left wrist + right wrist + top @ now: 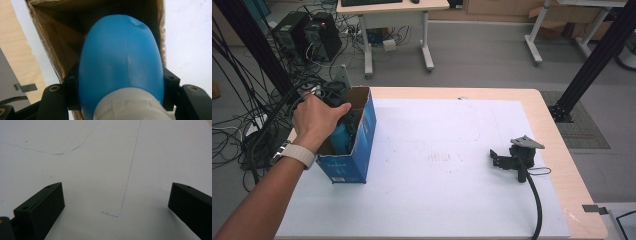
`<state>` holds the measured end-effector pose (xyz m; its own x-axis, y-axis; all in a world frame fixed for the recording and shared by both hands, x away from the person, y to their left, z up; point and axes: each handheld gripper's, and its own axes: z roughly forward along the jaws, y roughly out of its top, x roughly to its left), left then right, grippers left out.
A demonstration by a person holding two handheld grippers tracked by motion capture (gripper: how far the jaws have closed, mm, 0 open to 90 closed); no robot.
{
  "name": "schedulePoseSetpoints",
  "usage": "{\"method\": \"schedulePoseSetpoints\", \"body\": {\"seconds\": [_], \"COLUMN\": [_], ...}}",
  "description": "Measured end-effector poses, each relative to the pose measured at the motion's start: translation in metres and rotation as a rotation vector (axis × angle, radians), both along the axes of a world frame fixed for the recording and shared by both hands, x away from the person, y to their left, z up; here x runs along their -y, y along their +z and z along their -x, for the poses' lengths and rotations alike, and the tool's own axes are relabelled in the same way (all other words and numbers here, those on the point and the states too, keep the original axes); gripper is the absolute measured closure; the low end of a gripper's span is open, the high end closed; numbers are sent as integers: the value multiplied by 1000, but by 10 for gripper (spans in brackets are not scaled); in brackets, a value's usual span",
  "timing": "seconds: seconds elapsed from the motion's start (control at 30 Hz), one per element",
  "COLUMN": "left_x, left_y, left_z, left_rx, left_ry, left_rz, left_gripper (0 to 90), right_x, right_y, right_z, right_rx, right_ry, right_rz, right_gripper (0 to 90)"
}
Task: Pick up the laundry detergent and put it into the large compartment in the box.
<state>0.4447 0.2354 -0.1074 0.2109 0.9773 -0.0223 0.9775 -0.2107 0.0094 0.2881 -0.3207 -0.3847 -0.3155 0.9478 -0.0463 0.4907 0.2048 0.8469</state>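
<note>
A blue cardboard box [359, 150] stands open-topped at the table's left. A person's hand [317, 120] reaches into it from above with my left gripper [121, 82]. In the left gripper view its jaws press both sides of a blue bottle [122, 55] with a white cap [132, 105], pointing down into the box's brown inside [62, 37]. The bottle [343, 134] shows partly inside the box in the high view. My right gripper [499, 159] lies unheld on the white sheet at the right. Its jaws stand wide apart over bare paper [116, 197].
A white sheet [437, 180] with faint pen lines covers the wooden table [557, 145]. The right gripper's cable [537, 205] trails toward the near edge. Cables and computer towers [307, 35] sit on the floor at far left. A black frame post [592, 65] rises at the right.
</note>
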Motion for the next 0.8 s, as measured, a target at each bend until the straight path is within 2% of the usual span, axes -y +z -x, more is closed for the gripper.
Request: {"method": "schedulePoseSetpoints", "body": {"seconds": [0.63, 0.8], "left_x": [-5, -7], "left_y": [-28, -28], "left_z": [-8, -6], "left_rx": [-28, -18], "left_ry": [3, 4], "left_rz": [9, 16], "left_gripper": [379, 379], "right_x": [0, 0], "right_y": [0, 0], "right_z": [0, 0], "right_rx": [-2, -2], "right_ry": [-1, 0], "right_rz": [-1, 0], "right_gripper": [0, 0]}}
